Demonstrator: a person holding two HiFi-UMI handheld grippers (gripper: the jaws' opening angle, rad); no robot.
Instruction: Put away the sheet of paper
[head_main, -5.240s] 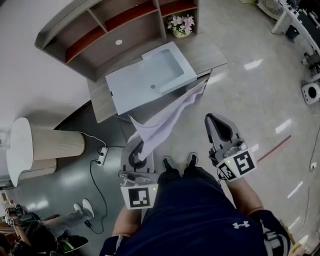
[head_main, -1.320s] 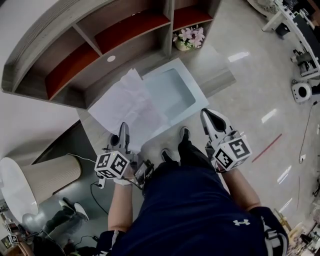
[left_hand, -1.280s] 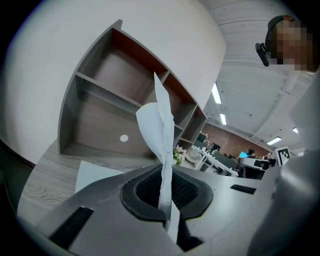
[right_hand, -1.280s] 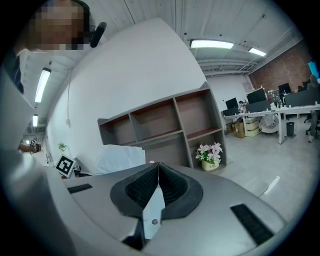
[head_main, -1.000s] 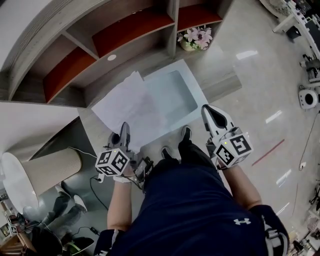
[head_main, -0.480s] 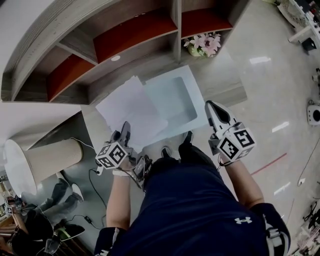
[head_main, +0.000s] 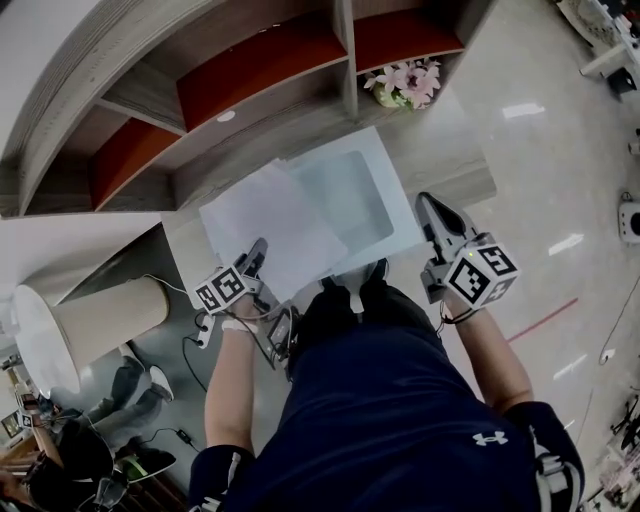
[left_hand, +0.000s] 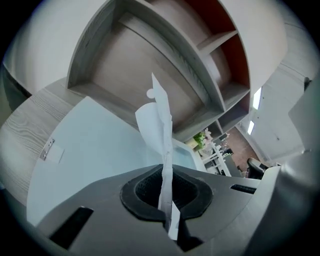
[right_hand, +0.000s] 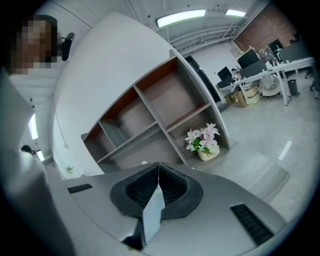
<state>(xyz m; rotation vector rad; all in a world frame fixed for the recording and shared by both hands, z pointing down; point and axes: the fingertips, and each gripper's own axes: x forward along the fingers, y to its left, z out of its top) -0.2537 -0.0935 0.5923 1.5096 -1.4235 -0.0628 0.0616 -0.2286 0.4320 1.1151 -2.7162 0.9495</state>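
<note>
Your left gripper (head_main: 257, 250), left of the tray (head_main: 400, 225), stays clamped on the sheet of paper (head_main: 275, 225), which has sunk and flattened over the tray's left half, so it looks nearly ready to release. Right of the tray, your right gripper (head_main: 428, 205) hangs closed and empty.

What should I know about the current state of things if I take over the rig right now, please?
Left gripper: shut on the near edge of the sheet of paper.
Right gripper: shut and empty, beside the right edge of the pale blue tray.
Sheet: spread over the left part of the tray, which sits on the desk.
Done: the sheet is at the tray.
Left: probably settle it flat, open the left jaws and pull back.
</note>
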